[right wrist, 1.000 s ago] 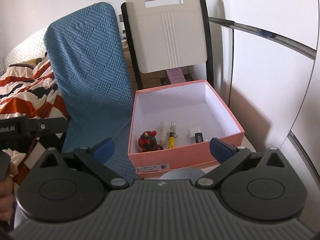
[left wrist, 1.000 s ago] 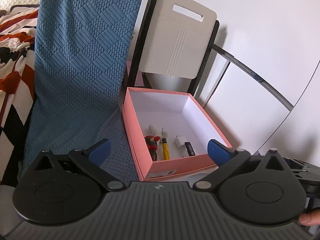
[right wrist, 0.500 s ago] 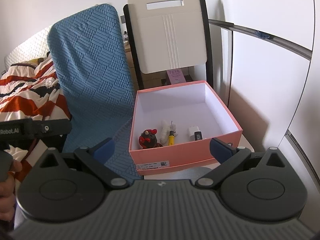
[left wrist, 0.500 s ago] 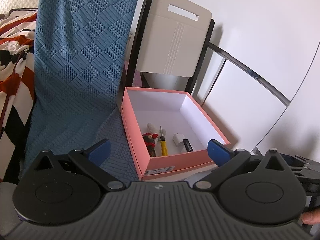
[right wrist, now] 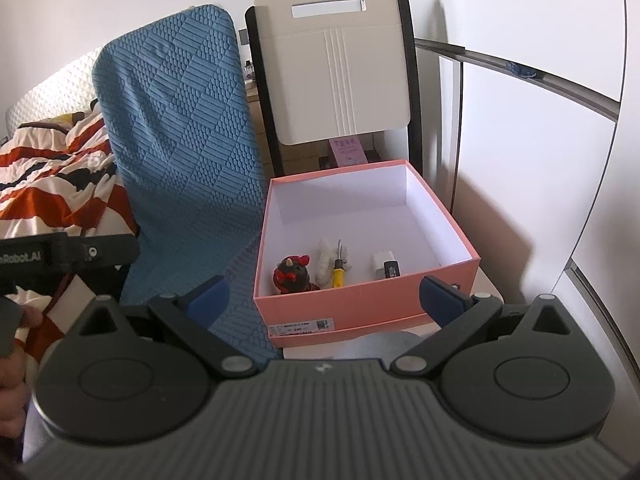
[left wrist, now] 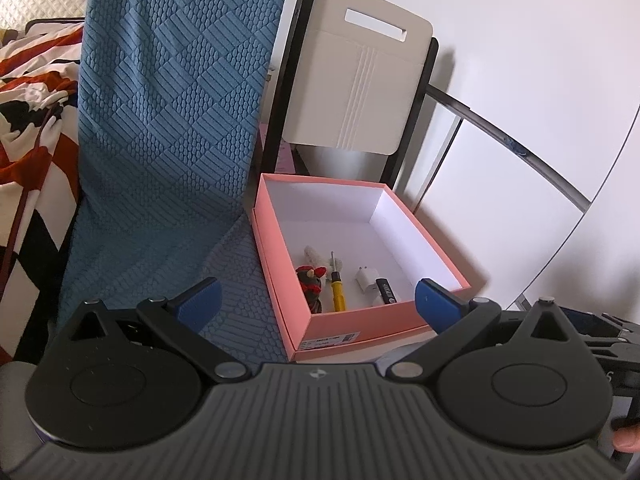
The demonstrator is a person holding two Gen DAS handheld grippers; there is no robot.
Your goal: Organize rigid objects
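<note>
Left gripper point(left wrist: 316, 300) and right gripper point(right wrist: 326, 298), each seen from its own wrist camera: both pairs of blue-tipped fingers point(left wrist: 200, 304) are spread wide with nothing between them, held short of the near wall of an open pink box point(right wrist: 360, 300).

The box has a white interior and a barcode label on its near outer wall. It rests on a pale surface, its left edge just beside a blue textured seat cover point(right wrist: 180, 132) that drapes over a chair back and seat.

All visible contents lie along the near wall of the box. From the near left corner rightward: a dark figurine with red bows point(right wrist: 291, 276); a yellow-handled screwdriver point(right wrist: 338, 272), shaft pointing toward the far wall; a white charger plug point(right wrist: 380, 262); and a small black rectangular item point(right wrist: 393, 269) touching the plug's right side, possibly a lighter or a flash drive, too small to identify. A white fluffy object point(right wrist: 325, 258) lies between the figurine and the screwdriver, partly behind both.

Behind the far wall of the box stands a white folding chair back point(right wrist: 334, 68) in a black frame. A striped orange, black and white blanket point(right wrist: 52, 176) lies to the left of the seat cover.
</note>
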